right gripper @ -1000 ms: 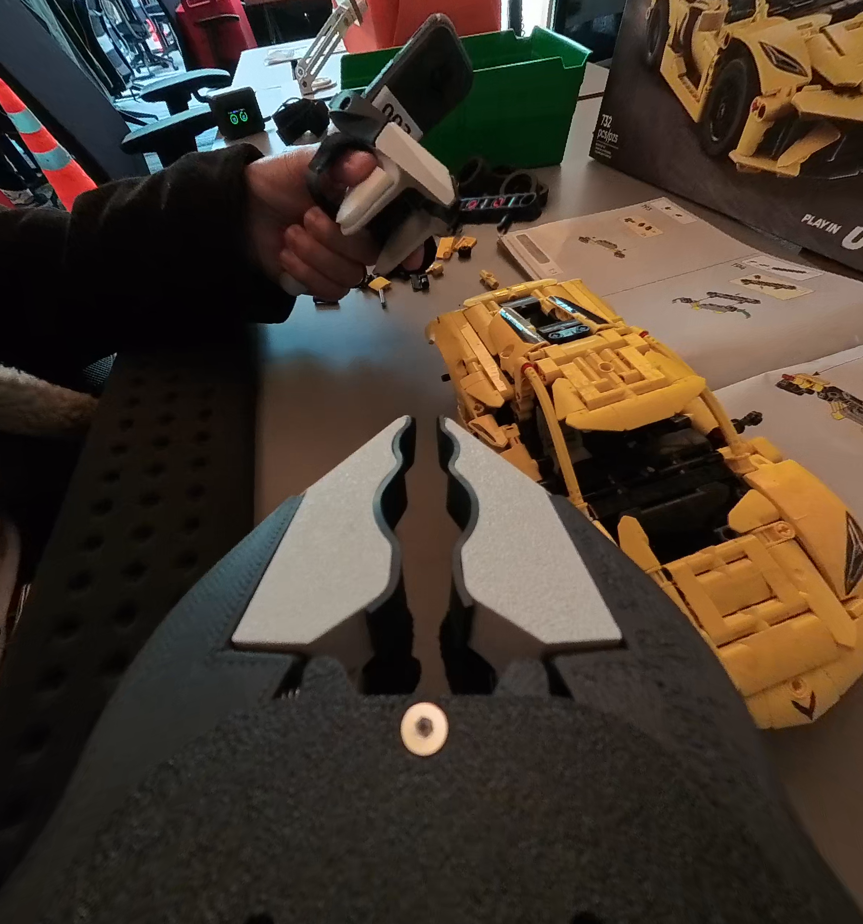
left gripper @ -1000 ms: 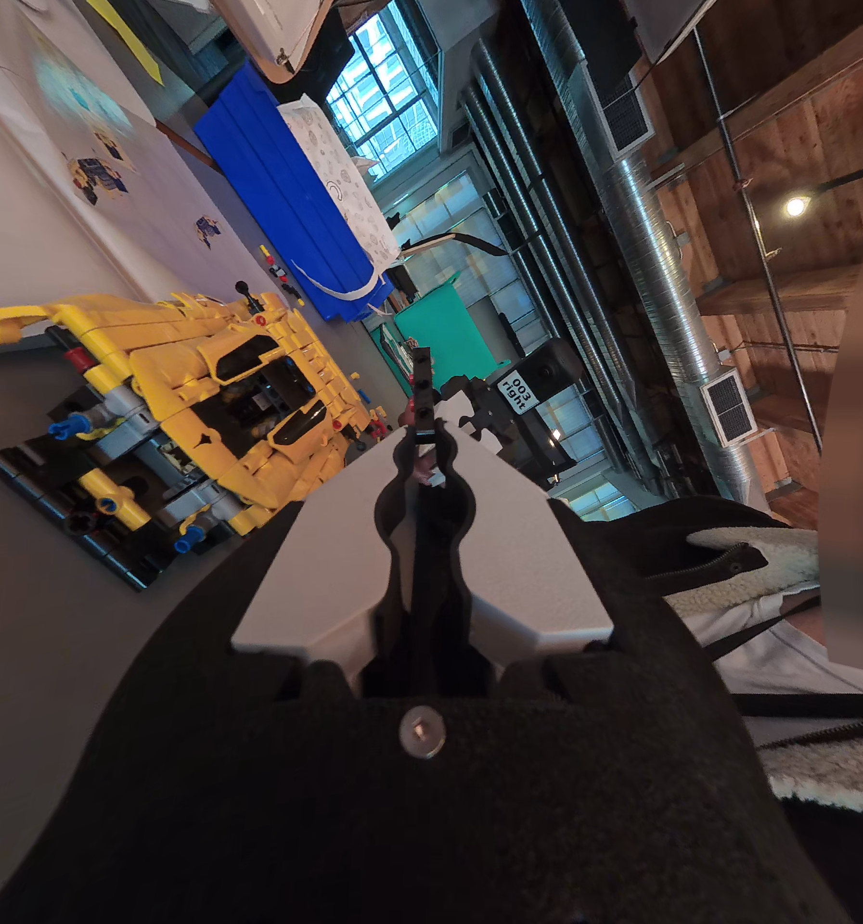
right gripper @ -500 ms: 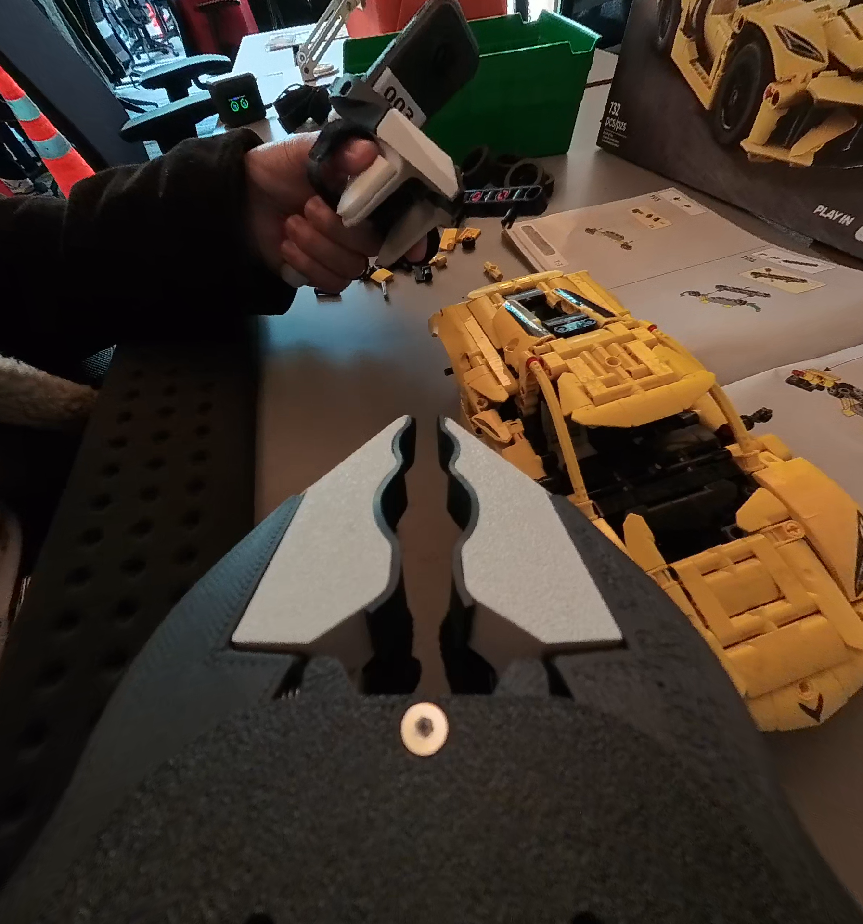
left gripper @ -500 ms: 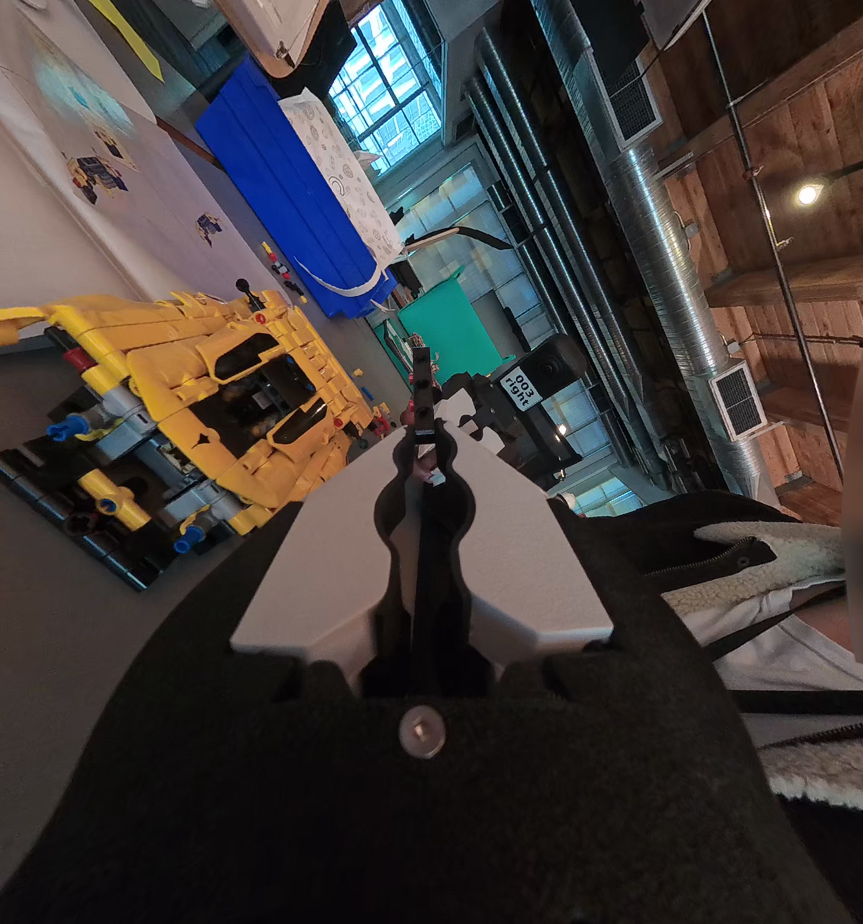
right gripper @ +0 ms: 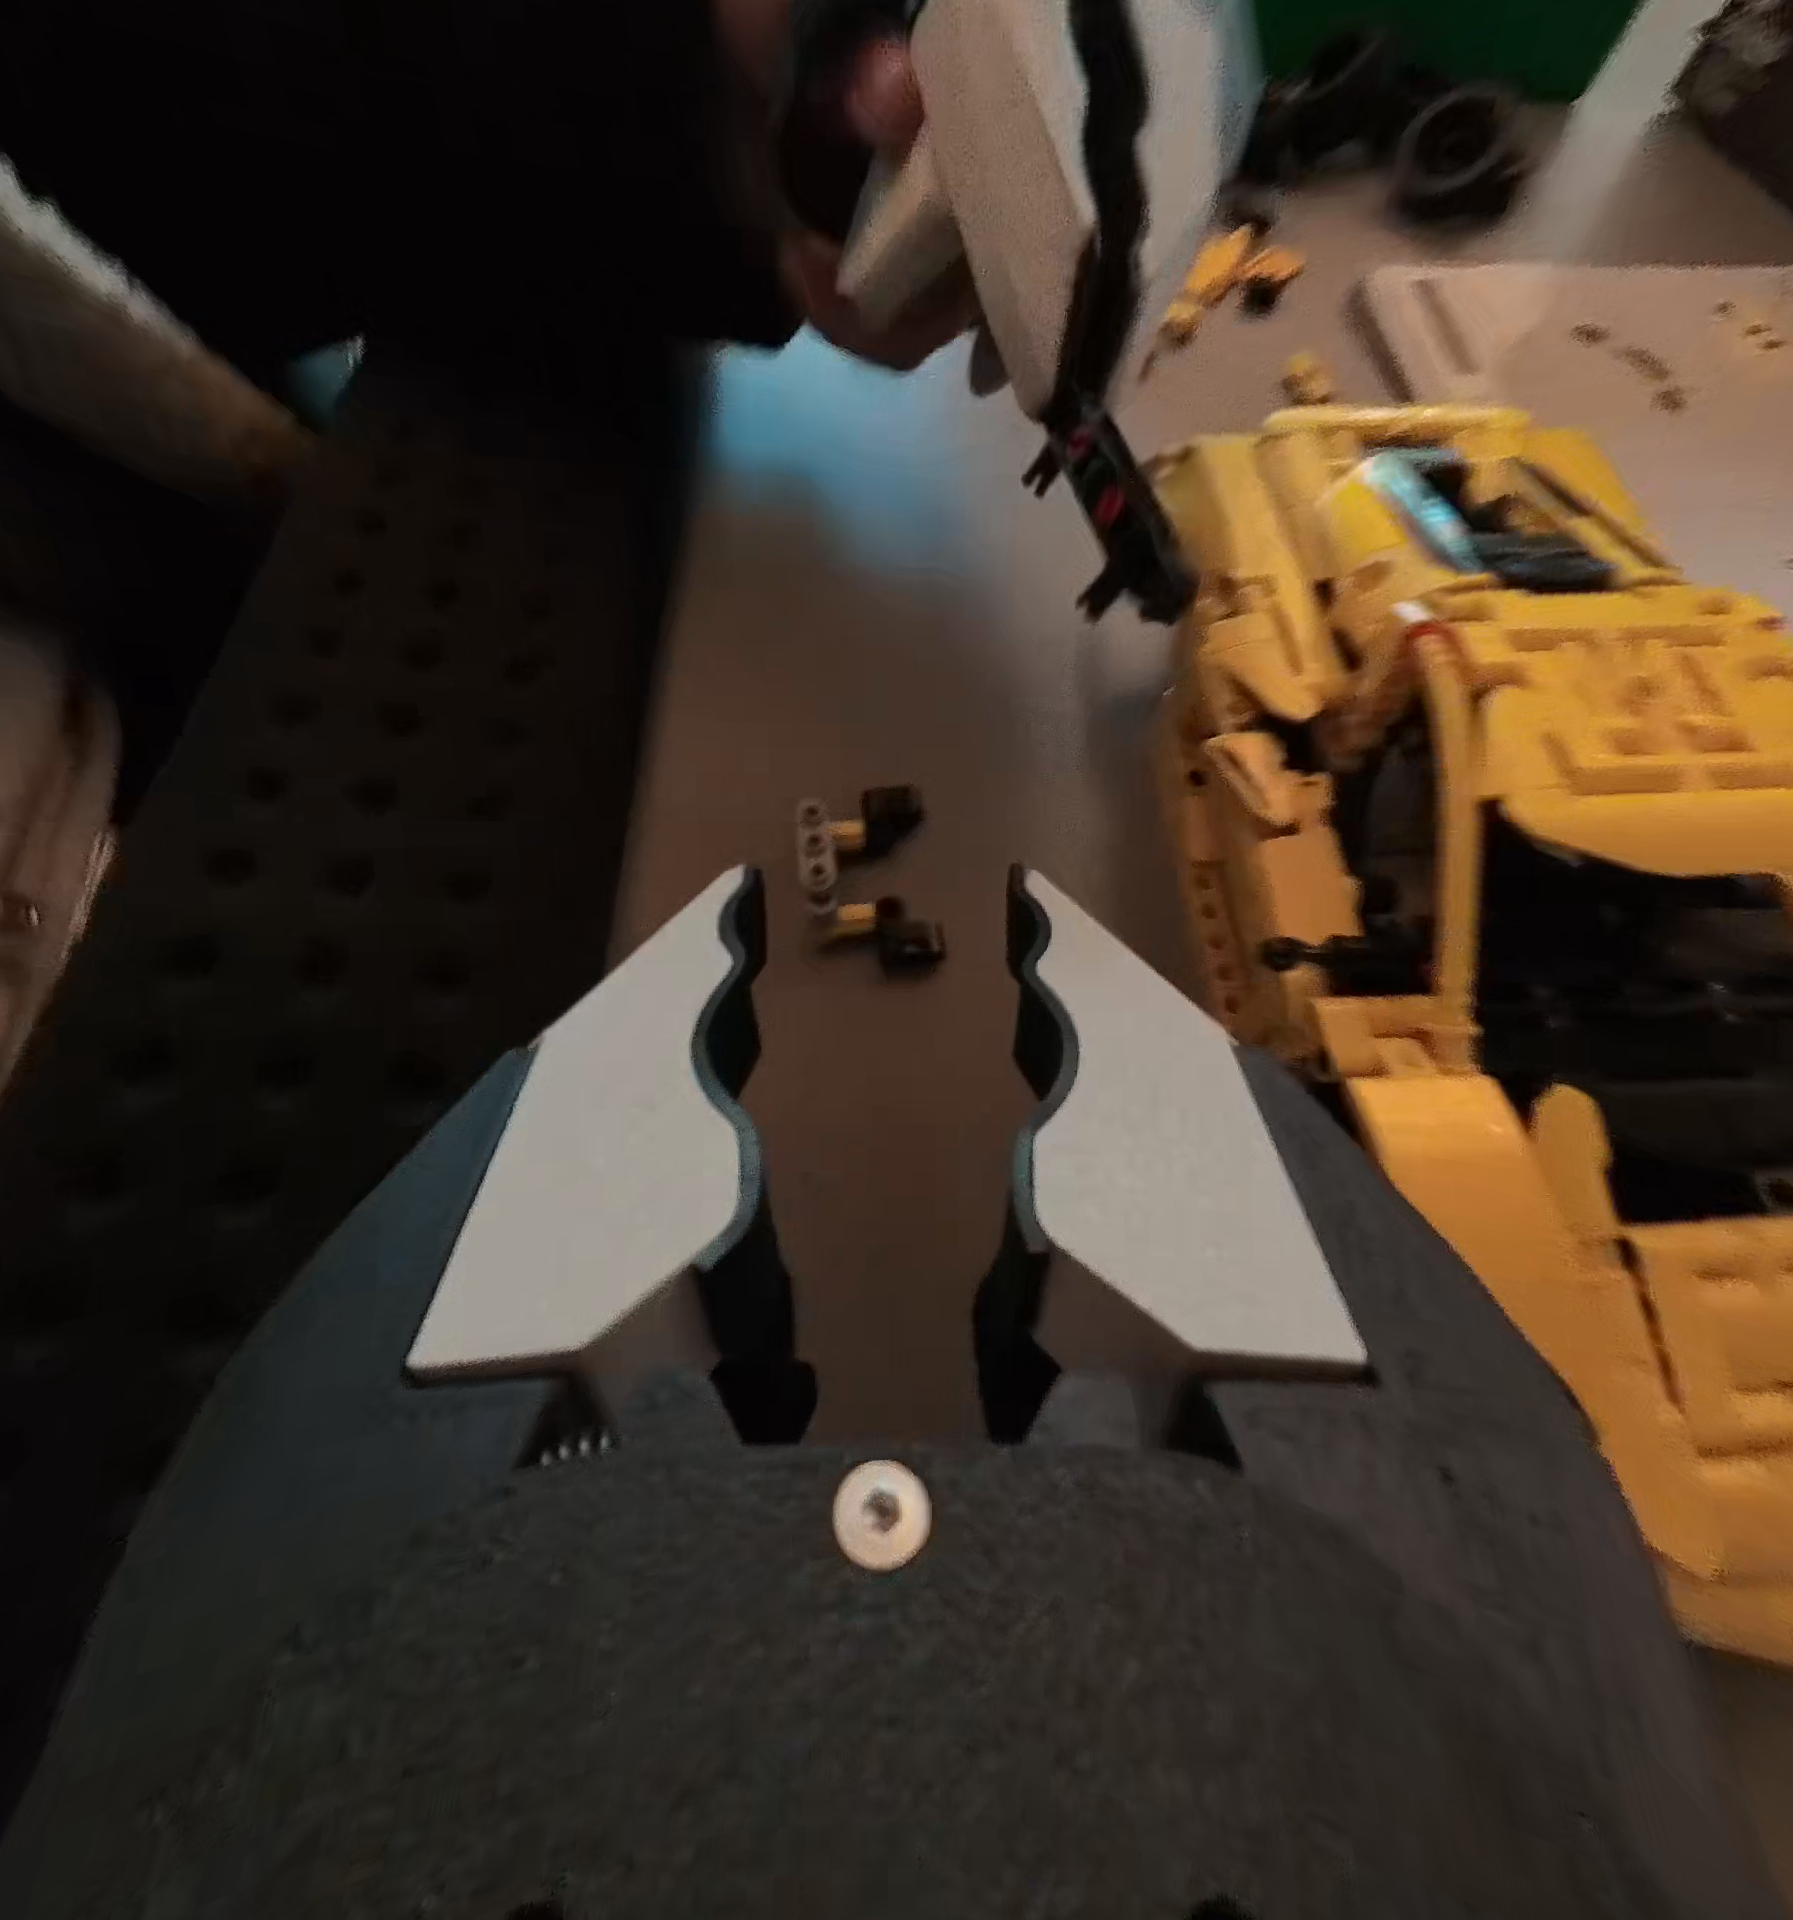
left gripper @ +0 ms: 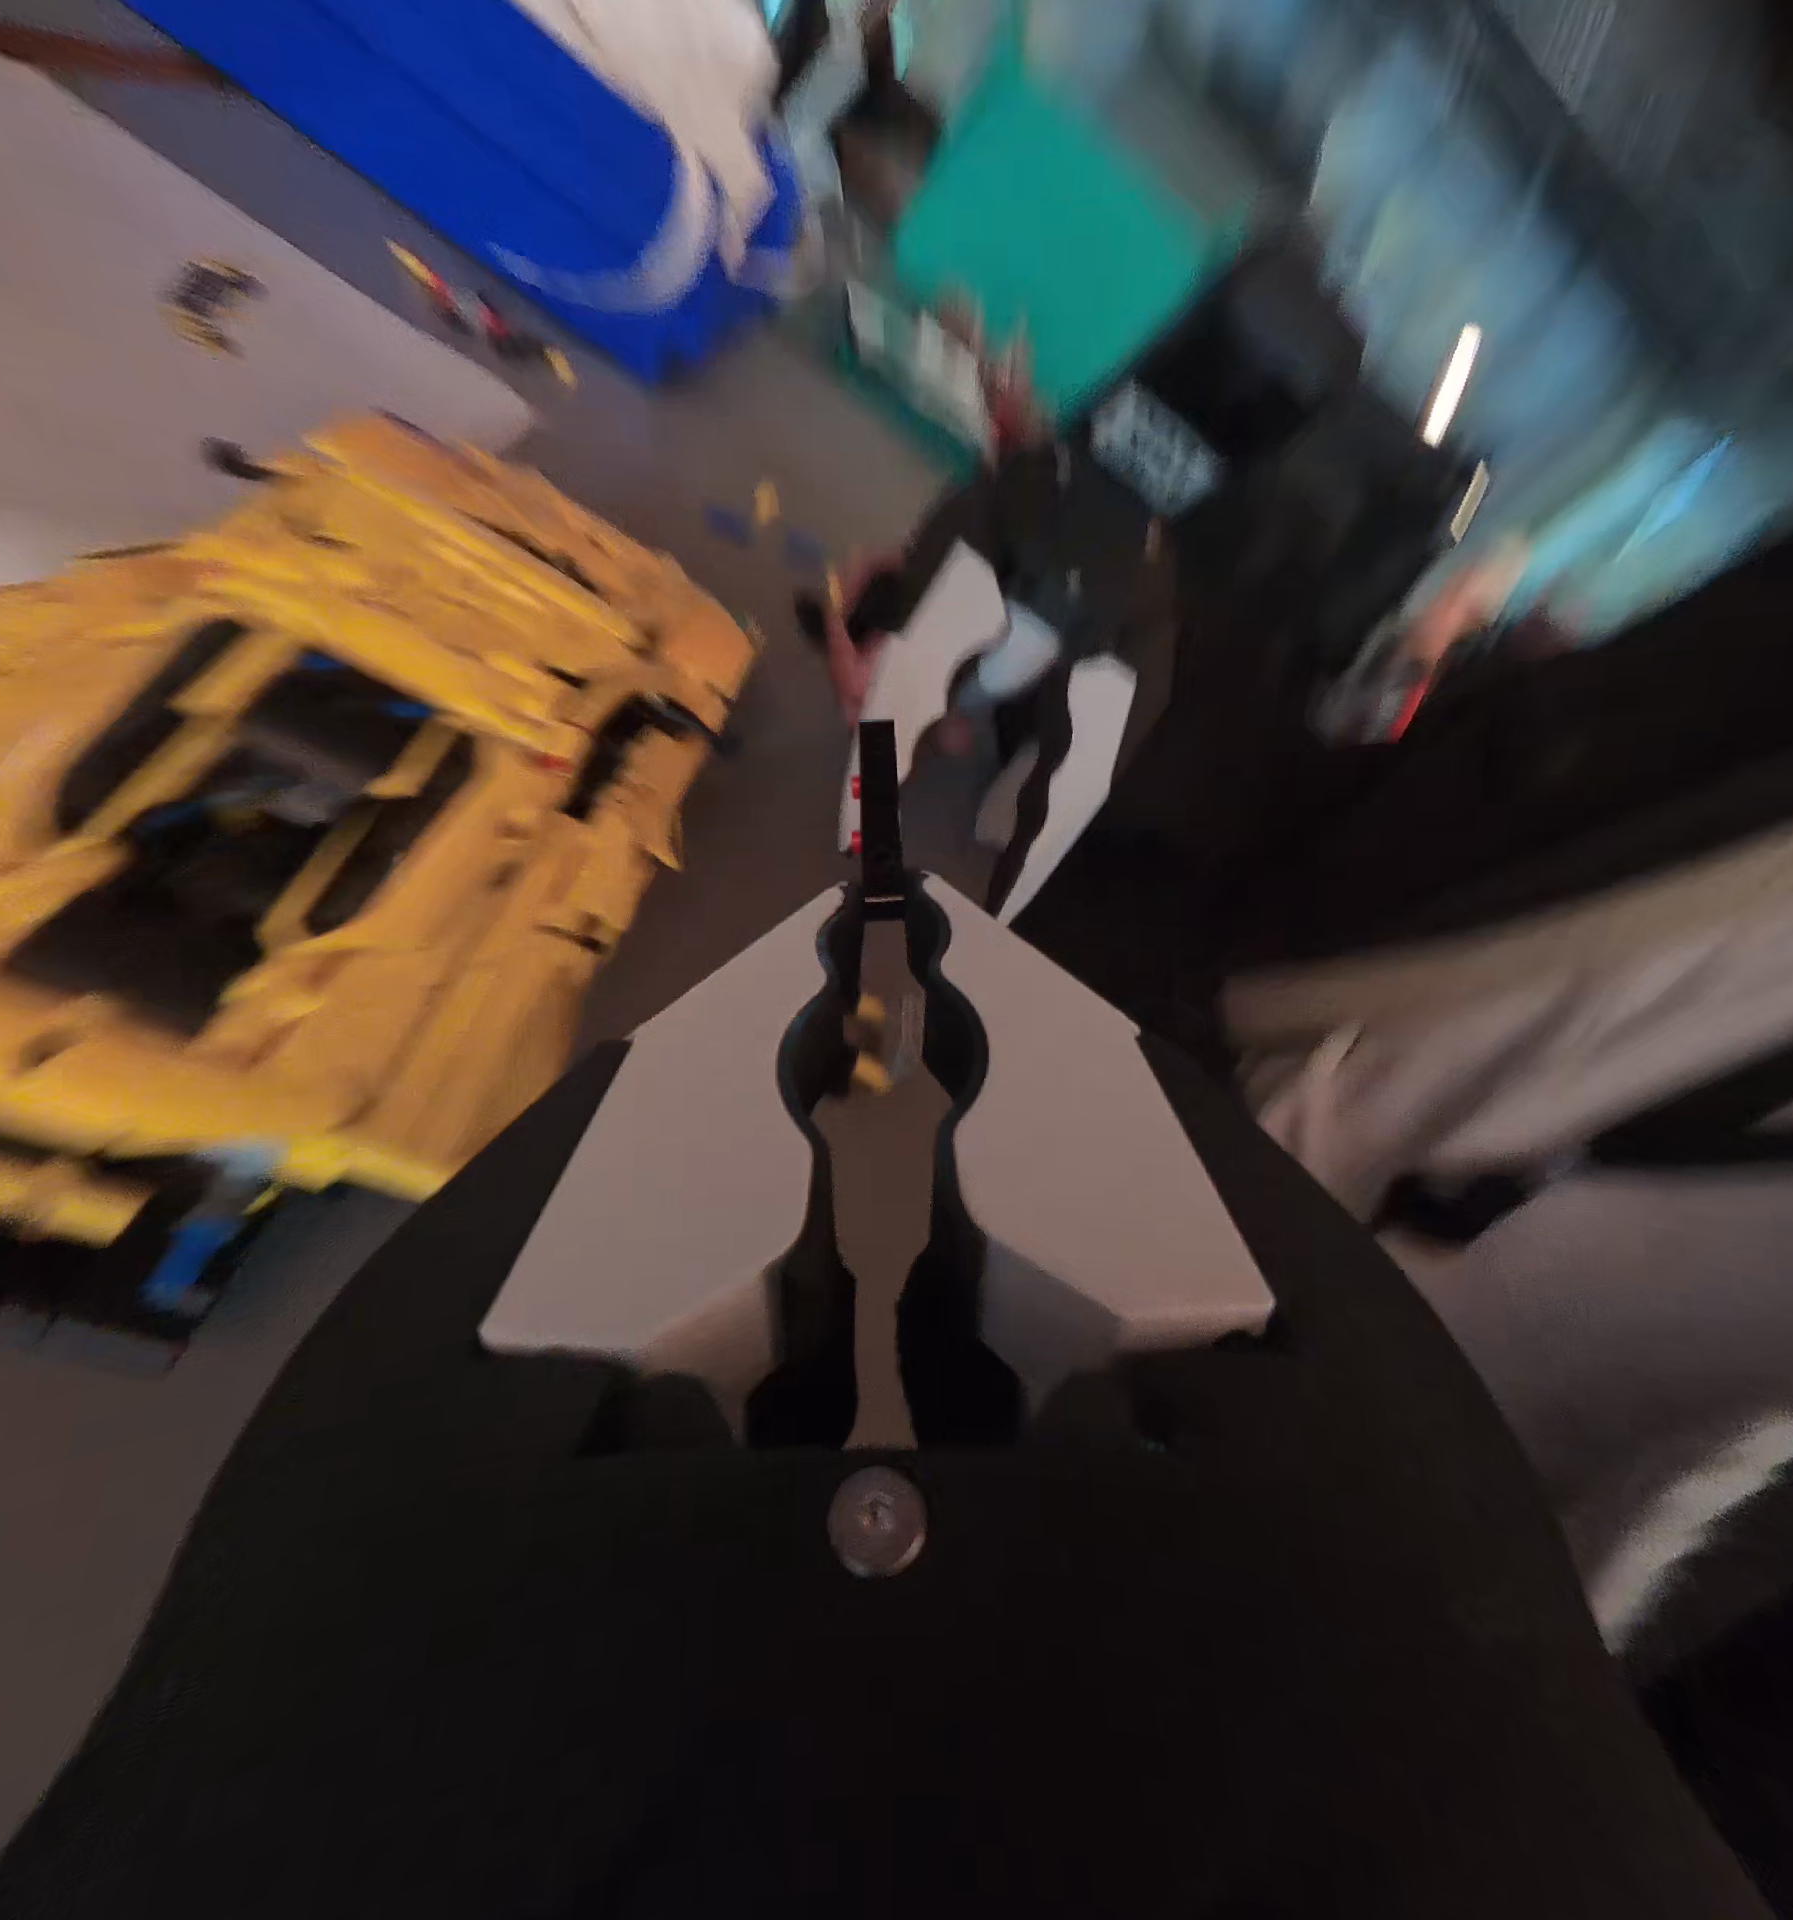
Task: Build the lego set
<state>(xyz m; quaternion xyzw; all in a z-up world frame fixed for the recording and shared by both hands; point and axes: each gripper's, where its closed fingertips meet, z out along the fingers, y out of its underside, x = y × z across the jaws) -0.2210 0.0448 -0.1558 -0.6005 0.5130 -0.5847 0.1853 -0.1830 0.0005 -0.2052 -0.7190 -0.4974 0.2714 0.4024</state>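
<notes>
A yellow lego car [left gripper: 279, 831] lies on the dark table, left of my left gripper [left gripper: 879, 902]. The left gripper is shut on a thin black beam with red pins [left gripper: 877, 800], which sticks out past the tips. In the right wrist view the car [right gripper: 1474, 935] fills the right side. My right gripper [right gripper: 884, 883] is open, low over the table, just short of a small grey, tan and black lego assembly [right gripper: 866, 883]. The left gripper [right gripper: 1037, 208] shows at the top there, holding the black beam [right gripper: 1120, 520] near the car's end.
Instruction sheets [right gripper: 1598, 343] lie beyond the car. Loose yellow pieces [right gripper: 1224, 281] and black tyres [right gripper: 1432, 156] sit at the far edge. A black perforated mat [right gripper: 372, 831] lies to the left. A blue bin [left gripper: 476, 135] stands behind the car.
Both views are now motion-blurred. My right gripper has opened and dropped toward the small assembly on the table. My left gripper has swung down, bringing the black beam close to the car.
</notes>
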